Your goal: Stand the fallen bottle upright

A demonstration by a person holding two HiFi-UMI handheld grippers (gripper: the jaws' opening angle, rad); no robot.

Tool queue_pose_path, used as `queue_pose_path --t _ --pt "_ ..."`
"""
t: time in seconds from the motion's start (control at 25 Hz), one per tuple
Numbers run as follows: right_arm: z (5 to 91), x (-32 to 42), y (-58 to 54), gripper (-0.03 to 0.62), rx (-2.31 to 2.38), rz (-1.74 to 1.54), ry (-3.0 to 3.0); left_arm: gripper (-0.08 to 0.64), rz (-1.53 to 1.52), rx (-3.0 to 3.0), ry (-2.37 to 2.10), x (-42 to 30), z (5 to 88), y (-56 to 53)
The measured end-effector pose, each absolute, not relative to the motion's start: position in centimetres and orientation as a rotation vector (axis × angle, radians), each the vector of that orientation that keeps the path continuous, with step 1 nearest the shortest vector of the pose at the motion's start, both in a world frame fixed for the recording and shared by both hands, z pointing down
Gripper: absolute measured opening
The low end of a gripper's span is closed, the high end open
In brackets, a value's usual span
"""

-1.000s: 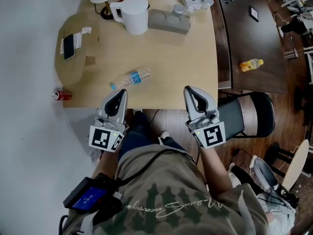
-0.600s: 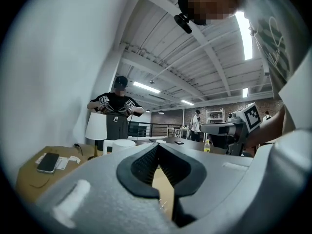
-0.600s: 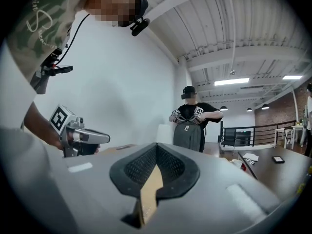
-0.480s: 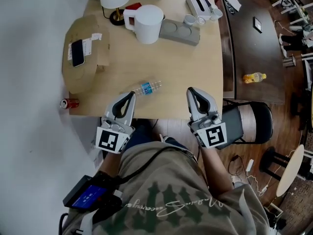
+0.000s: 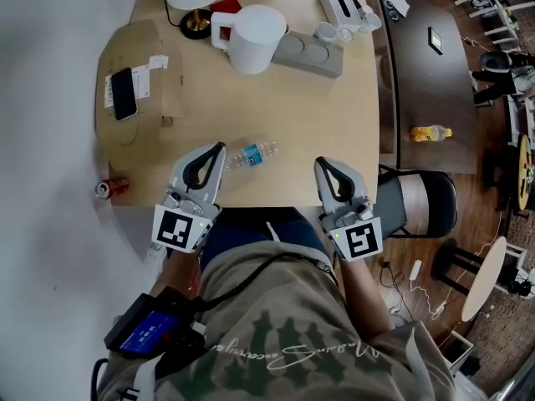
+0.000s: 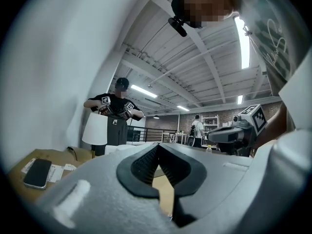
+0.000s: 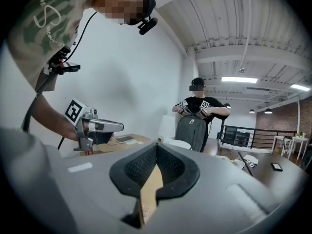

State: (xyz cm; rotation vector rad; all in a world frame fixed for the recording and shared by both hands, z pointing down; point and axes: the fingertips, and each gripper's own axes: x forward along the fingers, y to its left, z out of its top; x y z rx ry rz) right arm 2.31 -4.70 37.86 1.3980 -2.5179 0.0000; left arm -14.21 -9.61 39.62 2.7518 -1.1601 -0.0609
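Head view shows the bottle [image 5: 251,154] lying on its side near the front edge of the desk [image 5: 292,107], just beside the left gripper [image 5: 217,149]. The right gripper [image 5: 321,165] hovers farther right. Both jaws are together, empty.

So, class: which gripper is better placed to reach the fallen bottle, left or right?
Left, probably: the left gripper has its tip right beside the lying bottle, while the right gripper sits clearly farther from it.
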Motion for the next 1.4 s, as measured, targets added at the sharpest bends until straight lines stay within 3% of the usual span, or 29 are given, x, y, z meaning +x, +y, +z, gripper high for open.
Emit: queue_pose_path --t 0.52,0.84,0.88,0.92,0.96,1.4 --pt "39.8 -0.4 -8.8 0.005 1.12 -0.005 -2.552 0.002 -0.067 2.731 -1.22 -14.0 38.8 -10.6" --pt "49.3 -2.8 -9.0 0.008 0.612 -0.034 -2.253 0.002 -0.067 2.719 -1.279 -13.0 38.5 -12.9" --pt "50.8 -3.3 -8.8 0.112 0.552 -0.051 -2.205 0.002 -0.061 2.714 -1.29 -13.0 38.5 -13.2" --pt "52.2 -3.8 -8.5 0.292 0.491 -0.072 -2.156 0.002 -0.054 2.71 -1.301 -13.0 38.5 -13.5" --pt "53.4 -4.3 -8.3 0.325 0.428 -0.106 -2.112 0.002 -0.05 2.707 -1.313 -13.0 38.6 -13.9" --pt "63.1 -8.4 -4.3 0.333 -0.095 -0.41 -1.803 0.002 -0.009 2.674 -1.341 -12.7 39.1 -15.2"
